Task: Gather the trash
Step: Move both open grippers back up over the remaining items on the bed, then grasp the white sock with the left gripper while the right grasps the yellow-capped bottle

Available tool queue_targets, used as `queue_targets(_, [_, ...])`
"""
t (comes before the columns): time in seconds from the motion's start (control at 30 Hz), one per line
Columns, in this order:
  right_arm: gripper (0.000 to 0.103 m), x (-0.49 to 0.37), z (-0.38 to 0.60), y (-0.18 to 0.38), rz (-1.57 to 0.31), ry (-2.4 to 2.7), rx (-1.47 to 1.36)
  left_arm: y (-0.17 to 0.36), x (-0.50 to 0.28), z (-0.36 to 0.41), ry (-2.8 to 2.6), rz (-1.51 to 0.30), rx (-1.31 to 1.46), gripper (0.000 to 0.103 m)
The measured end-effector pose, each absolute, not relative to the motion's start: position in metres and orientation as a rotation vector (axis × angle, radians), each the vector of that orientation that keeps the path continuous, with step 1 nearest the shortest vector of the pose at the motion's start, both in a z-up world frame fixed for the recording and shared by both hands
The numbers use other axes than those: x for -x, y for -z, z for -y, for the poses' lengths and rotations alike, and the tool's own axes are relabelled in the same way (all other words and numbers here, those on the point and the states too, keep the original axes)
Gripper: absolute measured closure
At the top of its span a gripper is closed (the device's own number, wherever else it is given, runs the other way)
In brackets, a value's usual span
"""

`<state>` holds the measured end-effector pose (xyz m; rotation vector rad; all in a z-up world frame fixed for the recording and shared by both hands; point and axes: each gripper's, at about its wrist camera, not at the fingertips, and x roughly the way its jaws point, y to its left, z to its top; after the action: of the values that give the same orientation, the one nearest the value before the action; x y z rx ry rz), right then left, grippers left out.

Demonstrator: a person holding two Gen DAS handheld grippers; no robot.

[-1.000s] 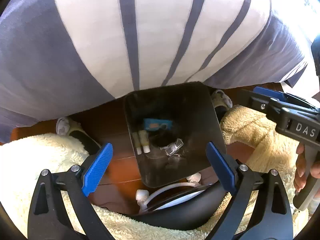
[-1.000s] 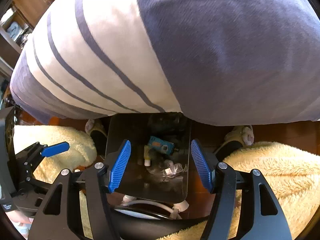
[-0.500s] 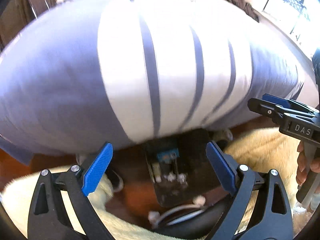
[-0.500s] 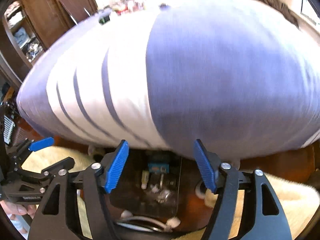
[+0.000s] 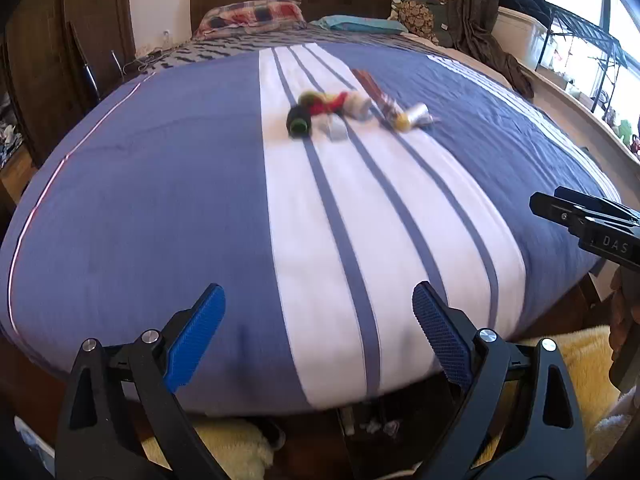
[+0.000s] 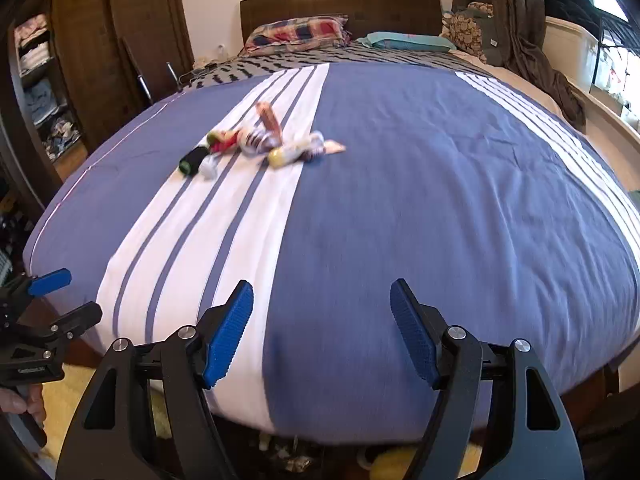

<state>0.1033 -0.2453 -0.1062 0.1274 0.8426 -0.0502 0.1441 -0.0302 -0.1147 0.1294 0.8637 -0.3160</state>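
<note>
Both grippers empty: left gripper [image 5: 318,334] and right gripper [image 6: 322,330] fingers spread wide, nothing between. Trash pile [image 5: 352,110] upper centre of frame, on bed [image 5: 160,200] stripes, well apart from fingers. Likely lining up for next pickup.

The bed [image 5: 168,184] is covered in matt woven cloth (slightly creased); its headboard [image 6: 340,6] is dark polished wood; ribbed blue pads [image 6: 230,336] are seen.
</note>
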Motion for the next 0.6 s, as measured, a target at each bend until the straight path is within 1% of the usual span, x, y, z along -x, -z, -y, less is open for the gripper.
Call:
queue_targets(0.3, [0.031,-0.168,0.254,0.104,-0.846,0.057,-0.089,0.115,-0.205,0.046,0.318,-0.876,-0.135,0.014])
queue_targets(0.6, [0.031,-0.231,0.236,0.122,-0.898,0.009,-0.016,0.122,-0.243,0.051,0.315,-0.892,-0.134,0.014])
